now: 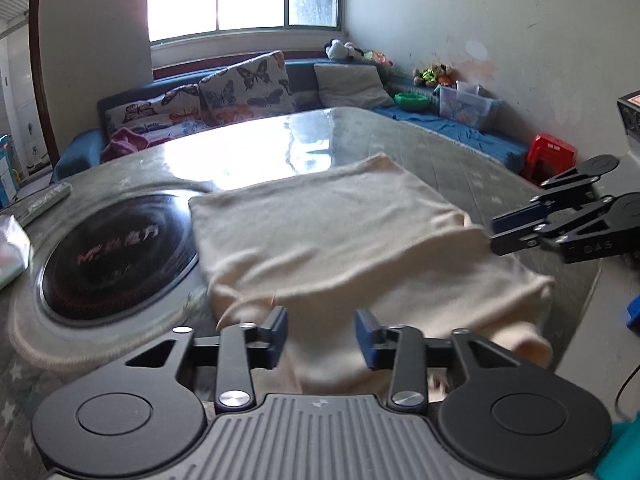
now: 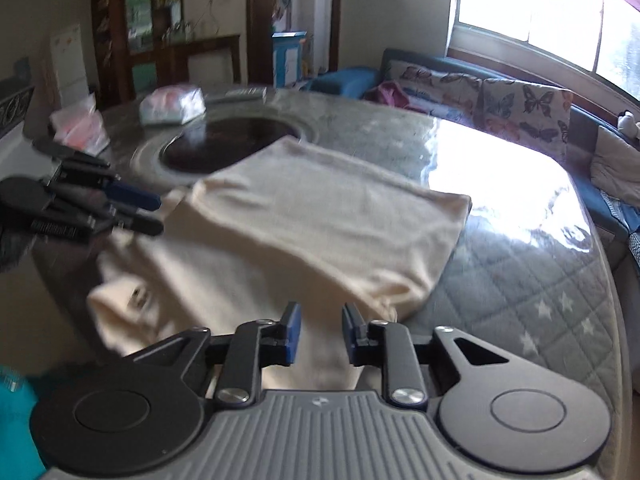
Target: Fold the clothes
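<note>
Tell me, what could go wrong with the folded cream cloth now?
The cream cloth lies partly over the black round cooktop set in the table; if that were hot, it might scorch. Its near edge hangs bunched off the table edge, so it could slide down. Both the left gripper and right gripper stand open, holding nothing.

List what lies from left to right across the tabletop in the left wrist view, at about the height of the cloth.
Clear plastic packet → round black cooktop → cream folded cloth → right gripper, coming in from the right edge with its jaws slightly apart.
</note>
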The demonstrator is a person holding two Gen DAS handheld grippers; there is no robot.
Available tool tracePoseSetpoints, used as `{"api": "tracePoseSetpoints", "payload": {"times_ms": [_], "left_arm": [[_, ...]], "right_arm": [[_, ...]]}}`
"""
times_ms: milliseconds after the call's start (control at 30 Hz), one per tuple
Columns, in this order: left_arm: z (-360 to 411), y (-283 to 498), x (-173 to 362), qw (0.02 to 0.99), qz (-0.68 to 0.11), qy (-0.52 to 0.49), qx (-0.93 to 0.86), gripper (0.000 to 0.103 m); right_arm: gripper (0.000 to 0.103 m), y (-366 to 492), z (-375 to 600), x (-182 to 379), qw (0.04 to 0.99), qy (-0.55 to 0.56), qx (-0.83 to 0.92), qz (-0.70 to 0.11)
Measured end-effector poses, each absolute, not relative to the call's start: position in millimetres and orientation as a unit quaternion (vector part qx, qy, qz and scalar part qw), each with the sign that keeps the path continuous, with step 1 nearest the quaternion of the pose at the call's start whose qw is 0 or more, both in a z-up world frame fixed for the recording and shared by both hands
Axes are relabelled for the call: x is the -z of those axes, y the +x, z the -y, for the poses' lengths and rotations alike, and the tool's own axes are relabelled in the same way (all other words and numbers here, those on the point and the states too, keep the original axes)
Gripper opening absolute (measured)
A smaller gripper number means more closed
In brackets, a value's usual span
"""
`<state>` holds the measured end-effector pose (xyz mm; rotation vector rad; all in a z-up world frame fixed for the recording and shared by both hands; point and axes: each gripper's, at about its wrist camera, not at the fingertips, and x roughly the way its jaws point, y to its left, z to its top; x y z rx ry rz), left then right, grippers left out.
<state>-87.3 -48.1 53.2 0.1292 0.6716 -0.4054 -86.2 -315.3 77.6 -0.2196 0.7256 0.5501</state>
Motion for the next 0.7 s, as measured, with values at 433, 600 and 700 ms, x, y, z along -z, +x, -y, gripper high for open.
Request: {"api": "tracePoseSetpoints", "payload": {"times_ms": [433,600,700], "left_arm": [[52,-61,-39,0.919,-0.336,0.054,0.196,0.048],[45,-77,-46,0.920,-0.331,0.066,0.199,0.048],[41,-92,-49,0.918,-0.330,0.083,0.203,0.048]], "right_arm": [[0.023,-60,299,-59,0.897,-0.089,-0.260,-0.346],[0.023,-78,297,-72,0.893,-0.098,-0.282,-0.337],[0.023,-89,292,-69,0.878,-0.115,-0.303,-0.351]]}}
